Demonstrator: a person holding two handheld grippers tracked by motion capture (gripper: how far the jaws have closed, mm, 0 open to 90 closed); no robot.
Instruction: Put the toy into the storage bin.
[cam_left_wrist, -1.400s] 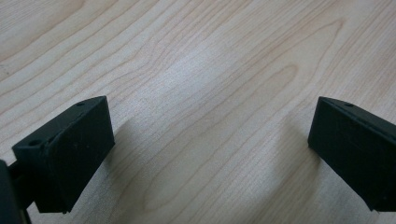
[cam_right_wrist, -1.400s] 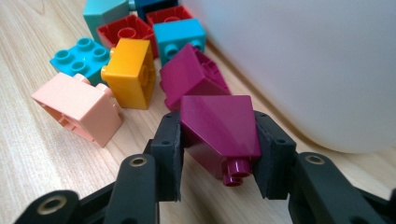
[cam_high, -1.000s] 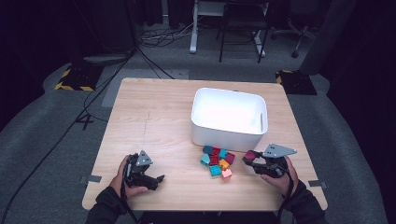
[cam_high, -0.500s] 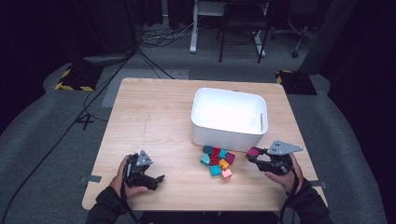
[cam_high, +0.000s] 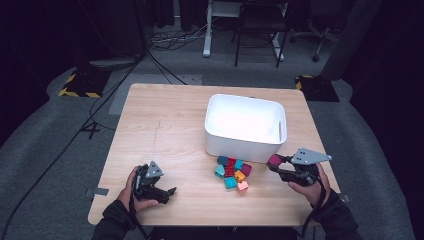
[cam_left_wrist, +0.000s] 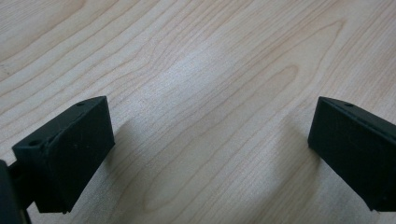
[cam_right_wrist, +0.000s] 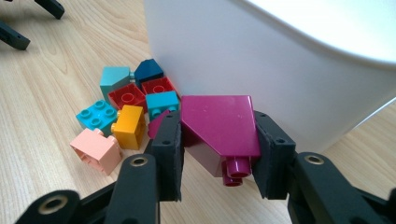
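Note:
My right gripper (cam_high: 276, 162) (cam_right_wrist: 217, 151) is shut on a magenta sloped brick (cam_right_wrist: 219, 128) (cam_high: 274, 160), held above the table just right of the brick pile and close to the white bin's (cam_high: 245, 125) near wall (cam_right_wrist: 261, 79). The pile (cam_high: 233, 172) lies in front of the bin: teal, red, dark blue, orange and pink bricks (cam_right_wrist: 95, 148). My left gripper (cam_high: 167, 192) rests near the table's front left edge, its jaws wide apart over bare wood (cam_left_wrist: 210, 116) with nothing between them.
The wooden table (cam_high: 165, 125) has free room across its left half and behind the left gripper. The bin stands right of centre. In the right gripper view, the left gripper's black jaw tips (cam_right_wrist: 18, 39) show at the far top left.
My right gripper has lifted the magenta brick off the table and carried it slightly right and up, away from the pile. The left gripper has stayed put.

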